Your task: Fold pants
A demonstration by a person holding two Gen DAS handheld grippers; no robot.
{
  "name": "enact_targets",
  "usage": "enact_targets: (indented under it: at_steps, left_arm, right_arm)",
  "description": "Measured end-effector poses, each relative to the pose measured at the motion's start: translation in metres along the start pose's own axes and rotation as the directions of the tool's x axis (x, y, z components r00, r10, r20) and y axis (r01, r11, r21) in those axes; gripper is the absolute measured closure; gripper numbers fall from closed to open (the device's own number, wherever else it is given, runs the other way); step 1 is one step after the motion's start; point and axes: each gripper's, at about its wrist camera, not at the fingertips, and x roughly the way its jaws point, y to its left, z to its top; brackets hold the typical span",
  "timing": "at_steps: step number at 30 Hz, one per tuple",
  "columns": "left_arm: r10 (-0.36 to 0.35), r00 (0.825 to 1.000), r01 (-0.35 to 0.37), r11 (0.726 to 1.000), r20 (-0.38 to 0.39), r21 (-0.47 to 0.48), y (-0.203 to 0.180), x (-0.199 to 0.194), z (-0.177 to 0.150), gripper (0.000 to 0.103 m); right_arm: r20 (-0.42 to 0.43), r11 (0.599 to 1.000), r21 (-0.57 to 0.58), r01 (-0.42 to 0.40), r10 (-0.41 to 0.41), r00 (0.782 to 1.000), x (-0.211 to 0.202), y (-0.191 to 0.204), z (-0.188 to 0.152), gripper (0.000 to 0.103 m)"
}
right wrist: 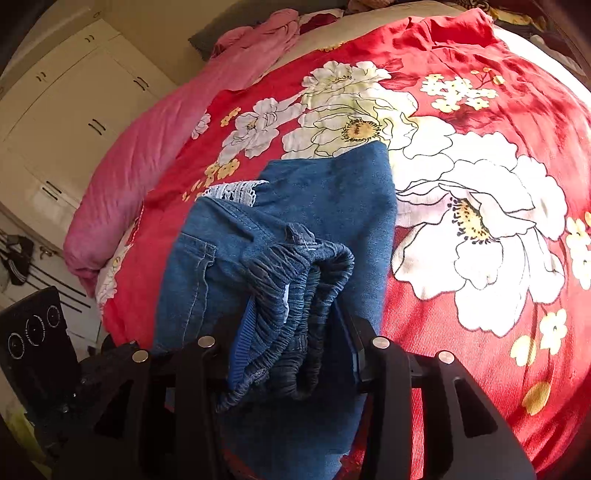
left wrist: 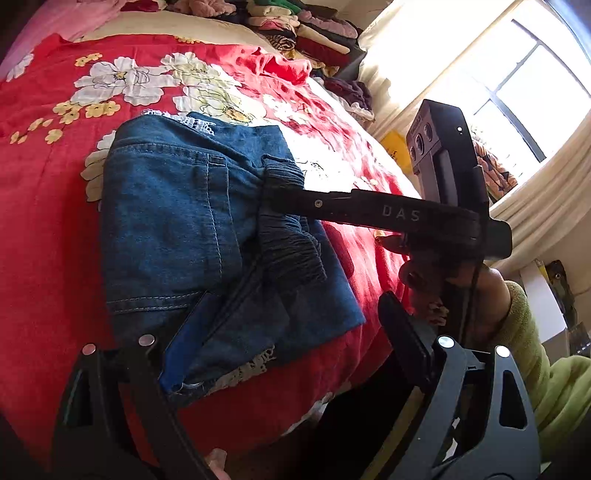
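Blue denim pants (left wrist: 177,206) with white lace hems lie partly folded on the red floral bedspread (left wrist: 48,221). In the right wrist view my right gripper (right wrist: 291,354) is shut on the pants' gathered elastic waistband (right wrist: 295,280), bunched between its fingers. The same gripper shows in the left wrist view (left wrist: 273,192), clamped on the waistband. My left gripper (left wrist: 288,332) is open, its jaws wide apart; its left finger (left wrist: 184,350) lies against the pants' near edge, its right finger (left wrist: 402,332) is beside the pants over the bedspread.
Stacks of folded clothes (left wrist: 303,26) sit at the bed's far end. A pink blanket (right wrist: 155,140) lies along the bed's left side, with white cupboards (right wrist: 74,122) beyond. A bright window (left wrist: 517,85) is to the right.
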Motion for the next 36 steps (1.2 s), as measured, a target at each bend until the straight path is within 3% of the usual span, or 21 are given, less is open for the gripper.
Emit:
enact_targets:
  at_steps: [3, 6, 18, 26, 31, 33, 36]
  left_arm:
    - [0.013, 1.0, -0.013, 1.0, 0.013, 0.006, -0.002, -0.009, 0.002, 0.016]
    - [0.057, 0.998, -0.058, 0.998, 0.035, 0.026, -0.005, -0.017, 0.004, 0.01]
    - [0.182, 0.977, -0.188, 0.981, 0.114, 0.046, -0.006, -0.047, 0.012, 0.01]
    - [0.245, 0.961, -0.248, 0.969, 0.127, 0.008, 0.013, -0.052, 0.016, 0.01]
    - [0.322, 0.938, -0.32, 0.947, 0.126, -0.033, 0.032, -0.047, 0.026, 0.01]
    - [0.369, 0.921, -0.367, 0.929, 0.126, -0.039, 0.04, -0.043, 0.032, 0.01]
    - [0.394, 0.912, -0.389, 0.919, 0.113, -0.063, 0.054, -0.036, 0.043, 0.01]
  right_arm:
    - [0.057, 0.999, -0.027, 0.031, -0.029, 0.998, -0.017, 0.008, 0.0, 0.048]
    - [0.12, 0.999, -0.02, 0.031, -0.029, 0.992, -0.037, 0.011, -0.005, 0.032]
    - [0.228, 0.994, -0.039, 0.098, -0.086, 0.97, -0.091, 0.025, -0.035, 0.016]
    - [0.197, 0.992, -0.048, 0.118, -0.106, 0.975, -0.092, 0.033, -0.059, 0.016]
    - [0.13, 0.997, -0.047, 0.062, -0.056, 0.99, -0.076, 0.046, -0.071, 0.016]
    - [0.087, 0.998, -0.033, 0.045, -0.042, 0.995, -0.064, 0.051, -0.075, 0.016]
    - [0.032, 1.0, -0.008, 0.029, -0.029, 0.999, -0.041, 0.06, -0.082, 0.016]
